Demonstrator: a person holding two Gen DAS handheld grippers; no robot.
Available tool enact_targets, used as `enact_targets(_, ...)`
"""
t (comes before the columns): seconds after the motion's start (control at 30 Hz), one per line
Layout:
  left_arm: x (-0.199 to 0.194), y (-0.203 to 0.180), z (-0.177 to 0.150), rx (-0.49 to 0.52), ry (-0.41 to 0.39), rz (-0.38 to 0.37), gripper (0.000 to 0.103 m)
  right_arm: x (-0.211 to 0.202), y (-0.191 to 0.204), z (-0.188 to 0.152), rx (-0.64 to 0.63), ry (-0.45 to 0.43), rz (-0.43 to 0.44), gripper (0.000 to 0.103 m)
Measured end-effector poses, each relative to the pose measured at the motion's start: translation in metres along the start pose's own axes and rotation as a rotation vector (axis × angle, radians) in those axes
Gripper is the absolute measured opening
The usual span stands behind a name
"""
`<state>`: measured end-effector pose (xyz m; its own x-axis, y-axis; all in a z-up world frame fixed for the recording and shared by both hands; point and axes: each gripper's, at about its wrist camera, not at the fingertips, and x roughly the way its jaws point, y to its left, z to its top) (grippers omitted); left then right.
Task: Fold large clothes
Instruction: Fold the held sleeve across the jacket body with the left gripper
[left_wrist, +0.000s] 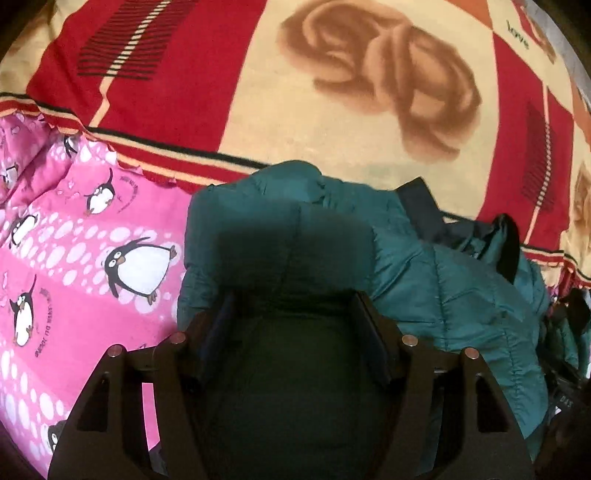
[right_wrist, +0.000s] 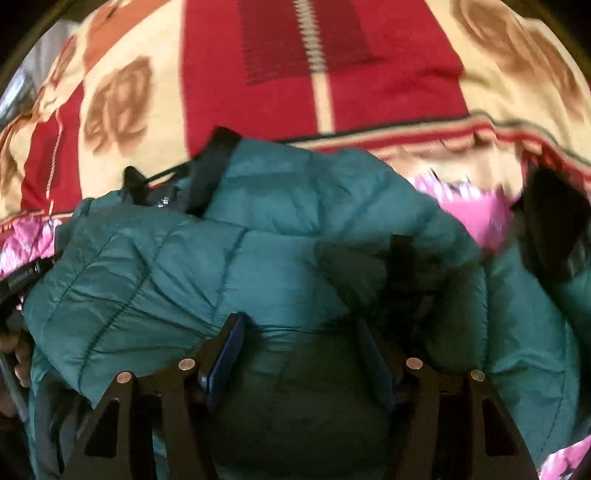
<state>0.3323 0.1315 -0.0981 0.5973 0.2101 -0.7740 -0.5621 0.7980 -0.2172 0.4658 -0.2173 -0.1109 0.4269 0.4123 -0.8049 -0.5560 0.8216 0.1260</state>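
My left tongs (left_wrist: 295, 314) and right tongs (right_wrist: 299, 343) each pinch thick teal jacket (right_wrist: 258, 236) bulk; slick puffy fabric may slip out, the 12 o'clock fold collapsing onto the bed (left_wrist: 332, 140).

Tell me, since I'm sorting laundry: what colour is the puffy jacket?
Teal green jacket with dark trim, clearest in the right wrist view.

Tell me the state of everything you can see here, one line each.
Teal puffer jacket: bunched up, partly folded.
Left claw: jaws spread, jacket fabric bulging between them.
Right claw: jaws spread, fabric between them.
Pink penguin sheet: spread flat.
Red rose blanket: spread flat.
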Motion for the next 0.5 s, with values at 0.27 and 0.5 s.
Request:
enact_targets(0.27, -0.068, -0.01, -0.003, 0.004, -0.137, 0.001, 0.065, -0.021, 0.015, 0.005, 0.003, -0.018, -0.06, 0.059)
enact_targets(0.5, -0.044, -0.049, -0.034, 0.124, 0.01, -0.009, 0.065, -0.047, 0.065, 0.006, -0.097, -0.098, 0.025, 0.069)
